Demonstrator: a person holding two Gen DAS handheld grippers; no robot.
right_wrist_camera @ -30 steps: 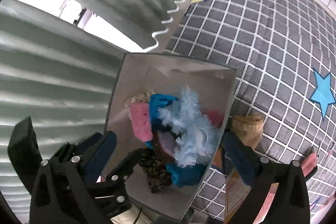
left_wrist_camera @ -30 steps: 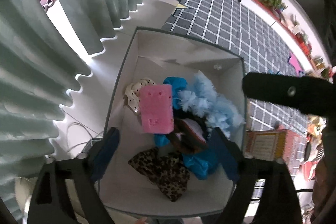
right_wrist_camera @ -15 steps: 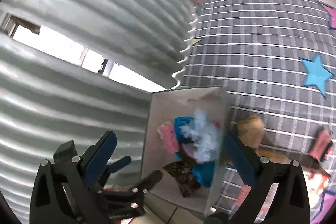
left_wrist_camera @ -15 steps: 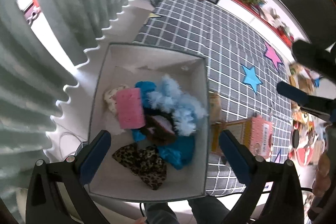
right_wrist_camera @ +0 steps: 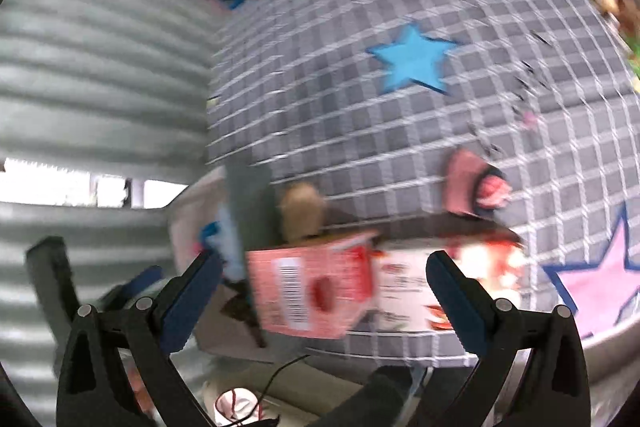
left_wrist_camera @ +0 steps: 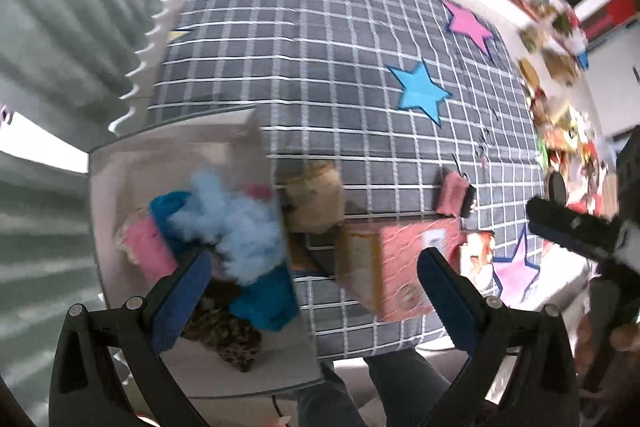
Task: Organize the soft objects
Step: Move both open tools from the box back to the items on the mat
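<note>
Both tongs, left gripper (left_wrist_camera: 310, 283) and right gripper (right_wrist_camera: 320, 287), gape wide and empty. Beige plush toy (left_wrist_camera: 314, 197) lies at twelve o'clock, just outside white storage box (left_wrist_camera: 256, 367); neither hand is clearly nearer.

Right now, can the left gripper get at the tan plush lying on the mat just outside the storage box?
Probably yes. The left gripper is open and empty, the tan plush lies uncovered ahead of it, though wedged between the box wall and the pink carton.

Below me, the storage bin (left_wrist_camera: 120, 163) holds the soft objects (left_wrist_camera: 236, 227); right of it, a carton (left_wrist_camera: 400, 267) lies on the mat (left_wrist_camera: 320, 67).
</note>
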